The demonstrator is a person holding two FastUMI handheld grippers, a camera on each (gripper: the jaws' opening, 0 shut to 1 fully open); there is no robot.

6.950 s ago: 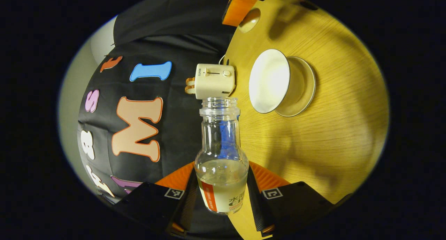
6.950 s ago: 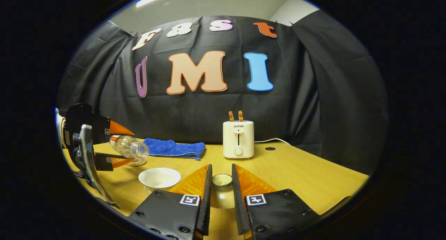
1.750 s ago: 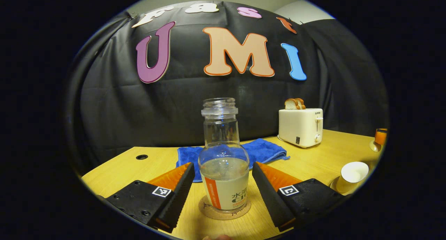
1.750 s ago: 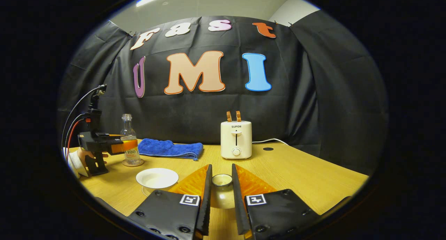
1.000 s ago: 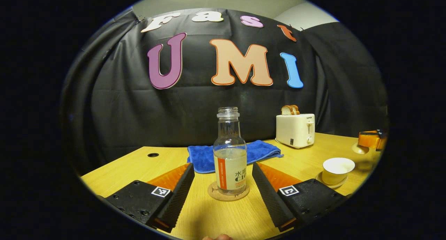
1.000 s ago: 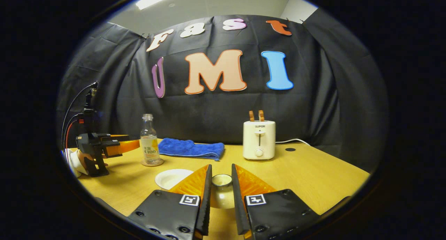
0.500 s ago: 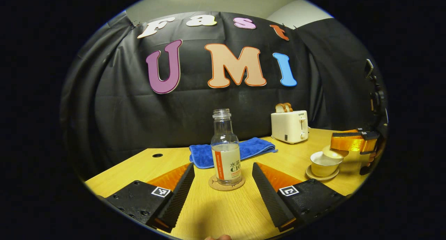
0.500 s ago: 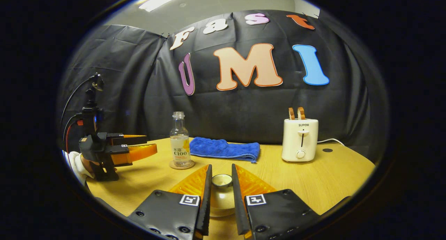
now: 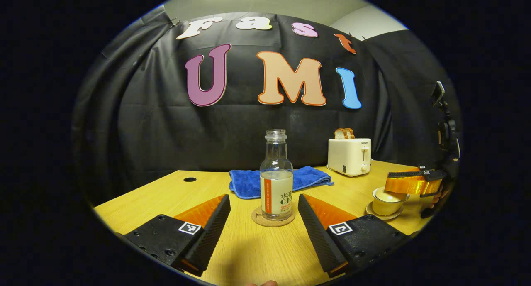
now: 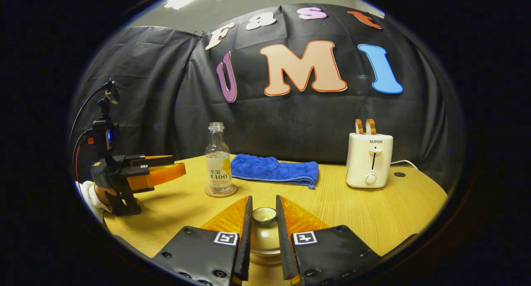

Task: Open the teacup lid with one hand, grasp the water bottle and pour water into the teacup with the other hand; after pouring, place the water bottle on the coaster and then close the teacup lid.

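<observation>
right gripper (image 10: 263, 236) clamped on the teacup lid (image 10: 264, 214), lowering it onto the teacup (image 9: 388, 199); left gripper (image 9: 264, 230) spread wide, holding nothing.

table (image 9: 265, 253) carries the towel (image 9: 280, 180) and toaster (image 9: 349, 156) at the back; the water bottle (image 9: 276, 176) stands upright on the coaster (image 9: 273, 217), free of both fingers, so pouring and parking look done. left to do, by my reading: seat the lid squarely on the teacup at the table's right and release it.

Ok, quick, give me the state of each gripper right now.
Left gripper: open, holding nothing; the water bottle stands free on the coaster.
Right gripper: shut on the teacup lid by its knob.
</observation>
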